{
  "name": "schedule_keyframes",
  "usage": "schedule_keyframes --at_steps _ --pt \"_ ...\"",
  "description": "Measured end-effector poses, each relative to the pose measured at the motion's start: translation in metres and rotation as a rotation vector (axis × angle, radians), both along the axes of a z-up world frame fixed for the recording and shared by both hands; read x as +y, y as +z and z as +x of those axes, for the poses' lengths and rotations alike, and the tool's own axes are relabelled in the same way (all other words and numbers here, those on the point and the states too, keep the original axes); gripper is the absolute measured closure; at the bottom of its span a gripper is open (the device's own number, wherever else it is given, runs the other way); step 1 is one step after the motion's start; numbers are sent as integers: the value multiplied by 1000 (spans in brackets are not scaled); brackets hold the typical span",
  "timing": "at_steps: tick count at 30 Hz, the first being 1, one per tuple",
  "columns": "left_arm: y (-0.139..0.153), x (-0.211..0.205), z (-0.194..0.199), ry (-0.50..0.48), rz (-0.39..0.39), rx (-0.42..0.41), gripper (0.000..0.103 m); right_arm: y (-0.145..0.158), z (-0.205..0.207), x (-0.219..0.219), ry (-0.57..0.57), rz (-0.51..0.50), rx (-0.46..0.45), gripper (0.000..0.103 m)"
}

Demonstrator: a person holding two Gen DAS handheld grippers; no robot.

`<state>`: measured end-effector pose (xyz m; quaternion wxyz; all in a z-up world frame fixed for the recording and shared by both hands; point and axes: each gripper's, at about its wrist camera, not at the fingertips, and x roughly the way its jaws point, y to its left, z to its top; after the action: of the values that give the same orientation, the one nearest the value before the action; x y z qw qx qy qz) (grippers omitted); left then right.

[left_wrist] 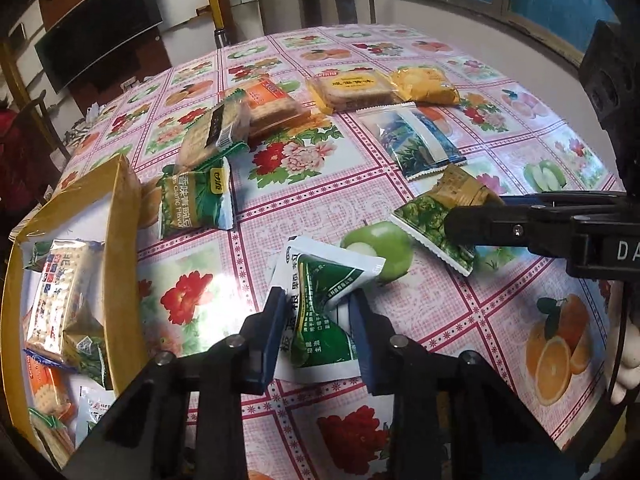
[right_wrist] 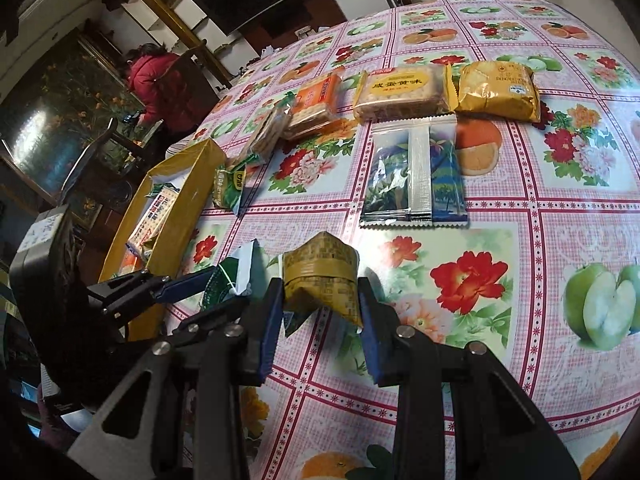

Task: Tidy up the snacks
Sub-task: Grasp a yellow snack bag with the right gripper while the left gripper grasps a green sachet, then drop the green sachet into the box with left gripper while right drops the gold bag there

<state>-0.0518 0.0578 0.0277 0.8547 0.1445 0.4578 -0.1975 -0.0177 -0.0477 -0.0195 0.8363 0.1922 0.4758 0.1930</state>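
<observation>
While both packets are pinched only by their crumpled film, you risk either slipping free. Your left gripper (left_wrist: pixel 318 322) is closed on the green-and-white sachet (left_wrist: pixel 320 300), just right of the yellow box (left_wrist: pixel 120 208); your right gripper (right_wrist: pixel 318 308) is clamped on the olive packet (right_wrist: pixel 320 276), farther right. Beyond the box, loose biscuit packs (left_wrist: pixel 240 116) wait on the table (left_wrist: pixel 440 312).

My right gripper (right_wrist: pixel 318 300) pinches a gold-and-green snack packet (right_wrist: pixel 320 280) at lower centre; my left gripper (right_wrist: pixel 218 284), lower left, clamps a green-white sachet (right_wrist: pixel 236 276).
</observation>
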Motion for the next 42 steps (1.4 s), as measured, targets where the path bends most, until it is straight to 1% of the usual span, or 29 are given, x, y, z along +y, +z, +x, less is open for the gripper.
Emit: schedule_keyframes --at_steps 2,6,7,9,12,14,15,16,18,19,21,24,25,27,29,32,33,35,37,40,42 --pt "6 4 -5 11 -31 -11 77 1 -4 0 6 12 -6 66" --pt "26 18 -18 29 -101 -28 80 8 -12 1 16 33 -25 66" --pt "33 24 -22 34 -126 -29 85 10 -14 2 18 42 -29 66" --pt "44 40 -28 60 -176 -35 86 16 -15 6 31 59 -38 66" --pt "57 67 -39 112 -232 -66 87 26 -17 19 57 72 -57 66" --pt "64 91 -44 167 -263 -96 88 32 -17 32 84 82 -63 66" --pt "68 104 -47 197 -287 -110 91 35 -17 40 98 82 -67 66" --pt "69 118 -49 223 -317 -115 100 37 -16 48 113 81 -73 66" --pt "73 144 -56 277 -379 -129 99 42 -13 65 143 86 -81 66" --pt "73 155 -59 299 -397 -140 99 44 -12 75 158 91 -84 66" --pt "74 172 -63 338 -413 -158 99 47 -8 95 191 100 -84 66" --pt "68 193 -63 405 -430 -152 99 50 -3 129 245 92 -85 66" --pt "65 200 -63 424 -446 -147 98 50 -1 142 262 90 -83 66" --pt "57 209 -62 448 -482 -133 91 50 1 164 292 86 -76 66" --pt "52 215 -63 462 -504 -125 73 49 5 187 325 76 -66 66" --pt "46 221 -64 473 -510 -117 65 45 8 218 363 21 -62 65" --pt "45 222 -66 476 -513 -113 63 43 9 226 375 2 -62 63" --pt "45 224 -68 486 -513 -114 48 39 10 236 380 -8 -56 61" --pt "47 227 -72 488 -509 -129 47 38 10 234 378 25 -49 59" --pt "50 230 -75 487 -516 -143 46 45 7 210 332 77 -67 51" --pt "50 231 -76 490 -530 -146 45 49 2 187 246 45 -92 41"
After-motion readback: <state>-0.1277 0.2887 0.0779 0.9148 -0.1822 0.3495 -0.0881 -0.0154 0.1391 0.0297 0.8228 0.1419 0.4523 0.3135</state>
